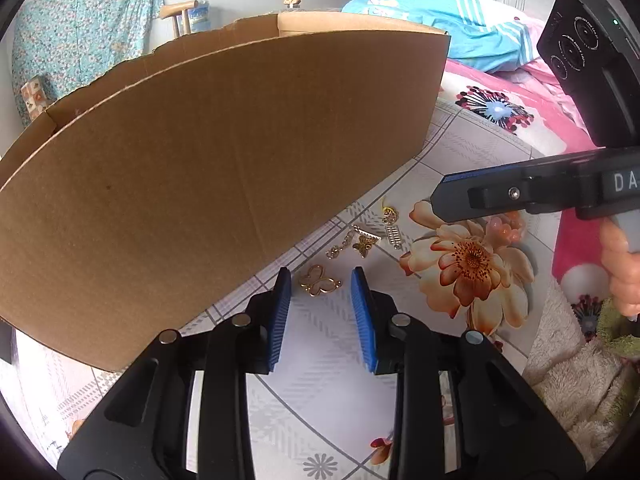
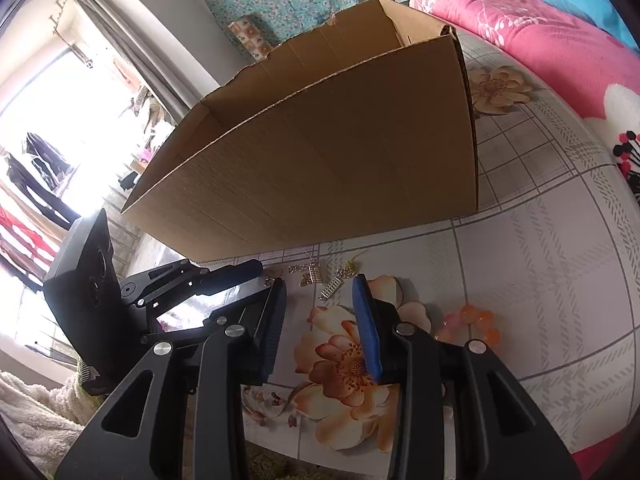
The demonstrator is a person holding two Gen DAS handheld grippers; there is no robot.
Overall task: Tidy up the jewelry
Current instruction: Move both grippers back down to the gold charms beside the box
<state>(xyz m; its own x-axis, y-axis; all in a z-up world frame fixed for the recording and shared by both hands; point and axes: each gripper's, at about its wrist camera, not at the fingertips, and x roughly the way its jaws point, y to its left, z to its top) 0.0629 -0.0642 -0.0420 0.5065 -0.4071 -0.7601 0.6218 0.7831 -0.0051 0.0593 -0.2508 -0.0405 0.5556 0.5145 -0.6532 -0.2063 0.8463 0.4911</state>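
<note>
My left tool (image 1: 321, 280) sits low over the bed (image 1: 320, 360), pointing forward, its blue-padded fingers (image 1: 362, 312) spread apart with nothing between them. Just ahead of the tips lies a gold butterfly outline charm (image 1: 320, 285), flat on the checked bedsheet and not touched by either pad. Beyond it lie more gold pieces, close together: a small solid butterfly (image 1: 365, 244), a short chain piece (image 1: 339, 247), a ladder-shaped bar charm (image 1: 393, 236) and a round charm (image 1: 389, 213) with a yellow thread. All of them lie just beside the near wall of an open cardboard box (image 1: 224, 168), which stands on the bed to the left of the jewelry.

My right tool (image 2: 320, 284) comes in from the right side, held level above a printed orange flower (image 1: 472, 264) on the sheet. From its own camera the two fingers stand apart and hold nothing; the blue pad of one finger (image 2: 366, 328) faces inward. My right hand (image 1: 622, 268) grips the handle at the frame's edge. The ladder-shaped charm shows just past this tool's tips, near the box.

The only writing I can read is "DA" in white on the side of the right tool's body; the rest is cut off. A green light glows on the black camera housing (image 1: 588, 52) above it.
</note>
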